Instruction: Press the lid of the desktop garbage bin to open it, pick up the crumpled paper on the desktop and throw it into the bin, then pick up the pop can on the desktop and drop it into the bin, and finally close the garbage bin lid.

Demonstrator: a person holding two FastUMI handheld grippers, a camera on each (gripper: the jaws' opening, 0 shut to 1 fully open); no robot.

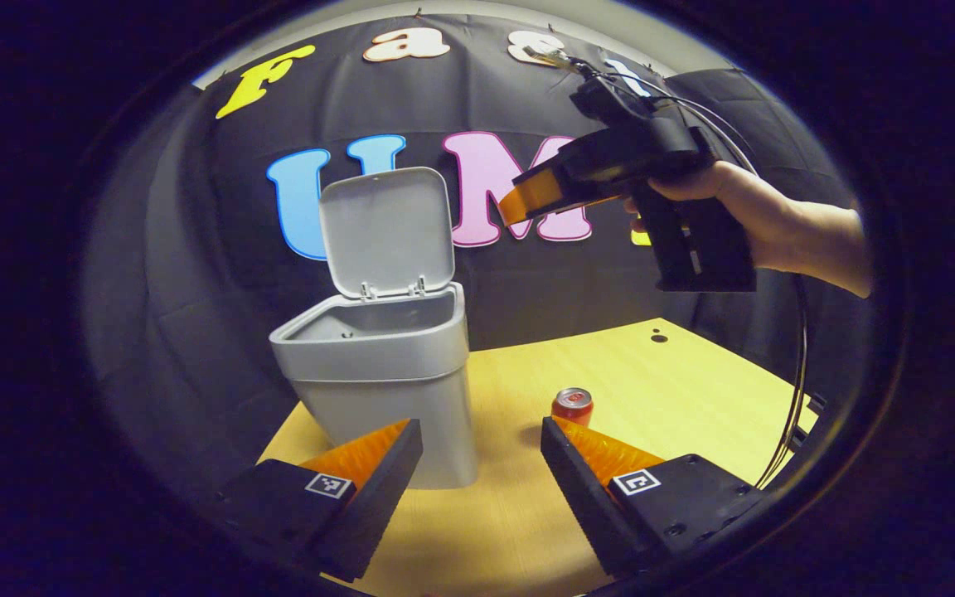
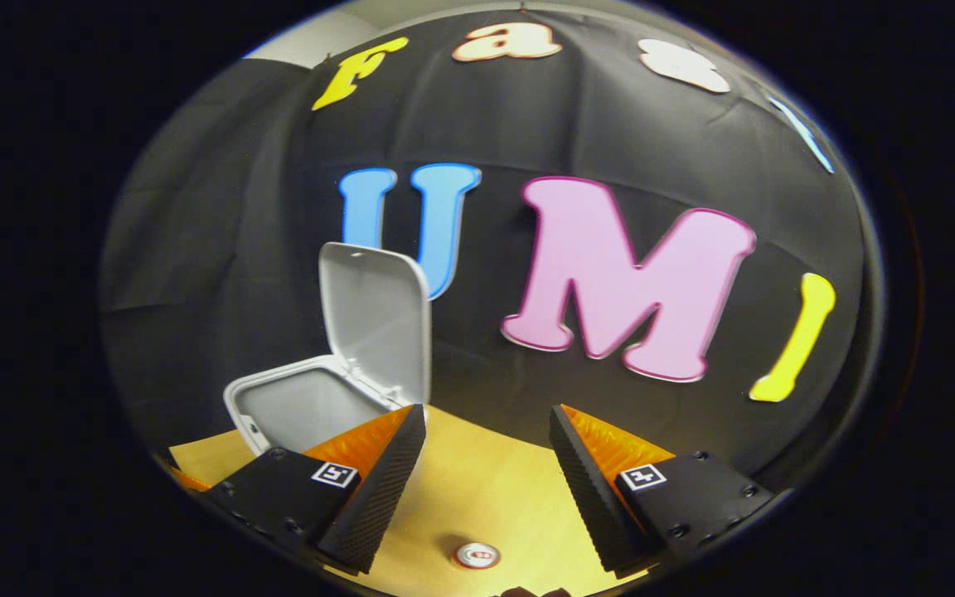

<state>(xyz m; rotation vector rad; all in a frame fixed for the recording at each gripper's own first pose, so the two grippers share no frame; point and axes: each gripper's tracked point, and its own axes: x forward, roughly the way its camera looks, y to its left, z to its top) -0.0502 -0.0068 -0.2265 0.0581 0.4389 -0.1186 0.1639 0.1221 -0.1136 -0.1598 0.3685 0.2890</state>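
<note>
The grey desktop bin (image 1: 386,373) stands on the wooden table with its lid (image 1: 386,232) raised upright. A red pop can (image 1: 572,406) stands upright to the bin's right. My left gripper (image 1: 482,431) hangs low and open in front of the bin and can, holding nothing. A hand carries my right gripper (image 1: 519,203) high above the table, right of the lid. In the right gripper view that gripper (image 2: 486,419) is open and empty; the open bin (image 2: 312,406) lies lower left and the can's top (image 2: 477,555) sits directly below.
The light wooden table (image 1: 676,373) stretches to the right of the can, with a small dark hole (image 1: 658,337) near its far edge. A cable (image 1: 792,390) loops down at the right. Black cloth walls close the back.
</note>
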